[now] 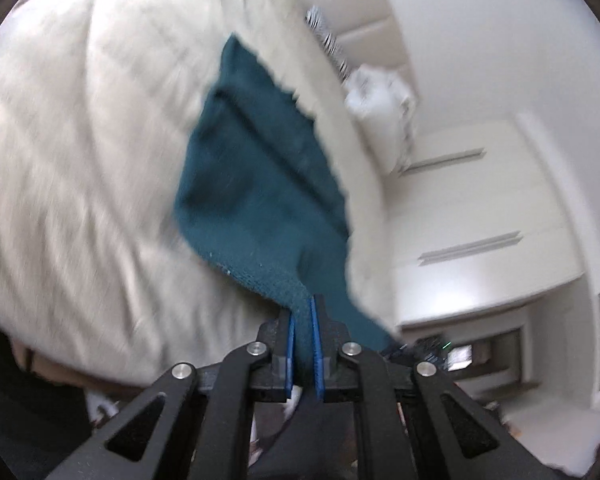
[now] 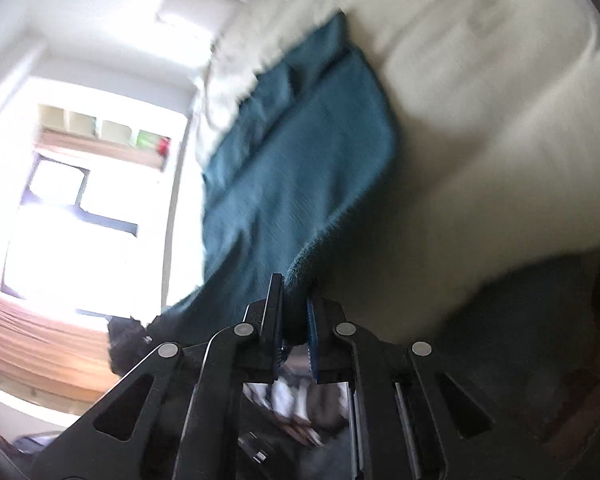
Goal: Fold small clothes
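A small teal knitted garment (image 1: 256,168) stretches over the white bed cover (image 1: 80,152). My left gripper (image 1: 303,306) is shut on its near corner, with the cloth pinched between the blue pads. In the right wrist view the same teal garment (image 2: 296,160) hangs lifted from the bed (image 2: 480,120), and my right gripper (image 2: 296,284) is shut on another near edge of it. The cloth runs taut from each pair of fingers toward the far end, which still rests on the cover. Both views are blurred.
A white pillow (image 1: 380,100) and a striped cushion (image 1: 326,40) lie by the padded headboard (image 1: 352,0). A white drawer unit (image 1: 472,216) stands beside the bed. A bright window (image 2: 72,216) with a wooden shelf (image 2: 100,148) fills the left of the right wrist view.
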Action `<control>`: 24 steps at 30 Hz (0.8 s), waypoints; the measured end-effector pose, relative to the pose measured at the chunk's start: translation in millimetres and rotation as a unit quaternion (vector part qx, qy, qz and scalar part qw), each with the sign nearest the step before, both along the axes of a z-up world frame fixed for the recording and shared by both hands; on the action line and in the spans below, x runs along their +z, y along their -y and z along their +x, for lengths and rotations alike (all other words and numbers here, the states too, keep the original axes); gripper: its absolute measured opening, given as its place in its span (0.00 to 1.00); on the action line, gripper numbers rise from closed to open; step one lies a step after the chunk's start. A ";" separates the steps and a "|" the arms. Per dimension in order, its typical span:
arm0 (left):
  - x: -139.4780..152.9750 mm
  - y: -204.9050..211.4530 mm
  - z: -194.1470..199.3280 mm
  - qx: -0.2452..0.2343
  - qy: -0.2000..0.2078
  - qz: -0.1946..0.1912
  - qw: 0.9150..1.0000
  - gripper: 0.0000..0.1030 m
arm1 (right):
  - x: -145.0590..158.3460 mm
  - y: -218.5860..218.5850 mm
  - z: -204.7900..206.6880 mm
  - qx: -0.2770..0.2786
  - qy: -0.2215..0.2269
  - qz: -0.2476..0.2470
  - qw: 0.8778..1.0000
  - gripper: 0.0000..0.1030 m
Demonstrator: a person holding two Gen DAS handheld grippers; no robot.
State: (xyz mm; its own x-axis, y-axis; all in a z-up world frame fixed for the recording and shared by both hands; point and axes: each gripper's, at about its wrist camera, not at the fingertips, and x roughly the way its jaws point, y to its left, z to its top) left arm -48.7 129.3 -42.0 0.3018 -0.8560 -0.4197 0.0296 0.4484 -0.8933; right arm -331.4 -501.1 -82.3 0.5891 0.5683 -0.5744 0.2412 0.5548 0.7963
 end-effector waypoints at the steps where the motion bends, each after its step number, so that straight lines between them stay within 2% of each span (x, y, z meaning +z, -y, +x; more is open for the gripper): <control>1: 1.6 -3.2 4.0 0.009 0.002 -0.012 1.000 0.09 | 2.1 1.6 5.7 -0.006 0.011 0.007 1.000 0.09; 4: -0.3 -4.5 11.0 0.023 -0.001 -0.013 1.000 0.08 | 1.1 -1.1 24.4 -0.007 0.006 0.003 1.000 0.09; 8: -9.3 -7.0 17.8 0.034 -0.022 -0.052 0.998 0.08 | 2.4 2.1 44.2 -0.016 0.024 0.020 0.999 0.09; 13: 6.5 -9.3 53.7 0.053 -0.005 -0.061 0.997 0.07 | 12.5 26.8 88.6 -0.058 0.050 0.037 0.996 0.09; 19: 28.6 -4.5 121.2 0.090 0.026 -0.041 0.995 0.02 | 23.2 68.7 156.9 -0.106 0.070 0.053 0.990 0.09; 21: 31.7 -0.3 146.4 0.093 0.034 -0.040 0.994 0.02 | 22.9 76.8 183.3 -0.110 0.068 0.048 0.990 0.09; 24: 28.7 10.4 184.0 0.094 0.040 -0.017 0.995 0.00 | 17.9 84.4 226.3 -0.117 0.062 0.043 0.990 0.09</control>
State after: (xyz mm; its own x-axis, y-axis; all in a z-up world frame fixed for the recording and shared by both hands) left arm 135.3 118.9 -13.3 0.4897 -0.7941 -0.3600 0.0189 0.4225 -0.9062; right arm -105.1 -585.6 -64.4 0.7740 0.4512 -0.4443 0.2521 0.4240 0.8699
